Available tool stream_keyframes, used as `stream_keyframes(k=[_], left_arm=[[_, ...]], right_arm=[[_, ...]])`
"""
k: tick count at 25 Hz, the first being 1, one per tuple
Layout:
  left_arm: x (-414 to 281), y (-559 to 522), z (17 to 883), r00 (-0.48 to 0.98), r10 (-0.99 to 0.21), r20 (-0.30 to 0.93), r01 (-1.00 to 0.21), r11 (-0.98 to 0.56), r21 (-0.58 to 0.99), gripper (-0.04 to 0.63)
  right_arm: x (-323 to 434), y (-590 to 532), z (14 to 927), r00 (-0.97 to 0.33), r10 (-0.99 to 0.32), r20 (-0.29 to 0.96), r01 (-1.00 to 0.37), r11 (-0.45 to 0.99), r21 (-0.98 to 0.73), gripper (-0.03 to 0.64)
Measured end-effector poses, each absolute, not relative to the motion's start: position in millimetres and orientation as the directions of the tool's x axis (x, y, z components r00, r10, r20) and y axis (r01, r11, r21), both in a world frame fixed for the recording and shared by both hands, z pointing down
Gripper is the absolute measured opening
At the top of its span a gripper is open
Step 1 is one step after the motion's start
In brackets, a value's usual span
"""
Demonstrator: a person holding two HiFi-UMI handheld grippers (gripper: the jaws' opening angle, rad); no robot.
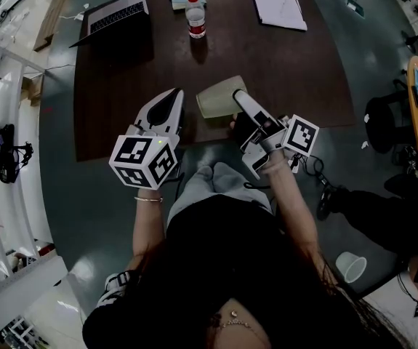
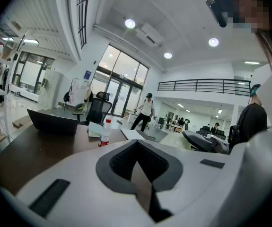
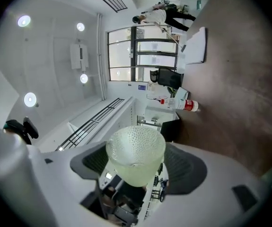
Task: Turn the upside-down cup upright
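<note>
Above the near edge of the dark table (image 1: 121, 86), the right gripper (image 1: 239, 99) clamps the cup (image 1: 217, 100), tipped sideways; the left gripper (image 1: 175, 97) rests closed, empty. Roll the wrist gently until the mouth faces up, grip firm

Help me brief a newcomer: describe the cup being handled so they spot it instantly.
Look at the dark brown table; at its near edge, the right gripper clamps a cup. It is pale, see-through and dimpled, tipped on its side, unlike the upright red-labelled bottle farther back.
</note>
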State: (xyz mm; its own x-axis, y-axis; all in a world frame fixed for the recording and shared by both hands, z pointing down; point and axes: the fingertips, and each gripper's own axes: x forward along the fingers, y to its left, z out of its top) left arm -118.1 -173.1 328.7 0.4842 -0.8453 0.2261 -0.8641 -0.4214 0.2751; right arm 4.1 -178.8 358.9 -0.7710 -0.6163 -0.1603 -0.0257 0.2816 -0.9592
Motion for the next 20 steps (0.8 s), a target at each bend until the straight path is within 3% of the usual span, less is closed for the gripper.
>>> stream_keyframes(k=[12, 20], left_arm=[[-107, -163, 326, 0.581, -0.788, 0.201, -0.801, -0.513, 0.308, -0.006], [-102, -157, 325, 0.654, -0.736, 0.175, -0.743, -0.584, 0.326, 0.087]], right_arm=[[12, -178, 354, -0.759, -0.612, -0.221, 0.073, 0.258, -0.963, 0.370], [14, -178, 356, -0.755, -0.612, -0.234, 0.092, 0.255, -0.962, 0.370]])
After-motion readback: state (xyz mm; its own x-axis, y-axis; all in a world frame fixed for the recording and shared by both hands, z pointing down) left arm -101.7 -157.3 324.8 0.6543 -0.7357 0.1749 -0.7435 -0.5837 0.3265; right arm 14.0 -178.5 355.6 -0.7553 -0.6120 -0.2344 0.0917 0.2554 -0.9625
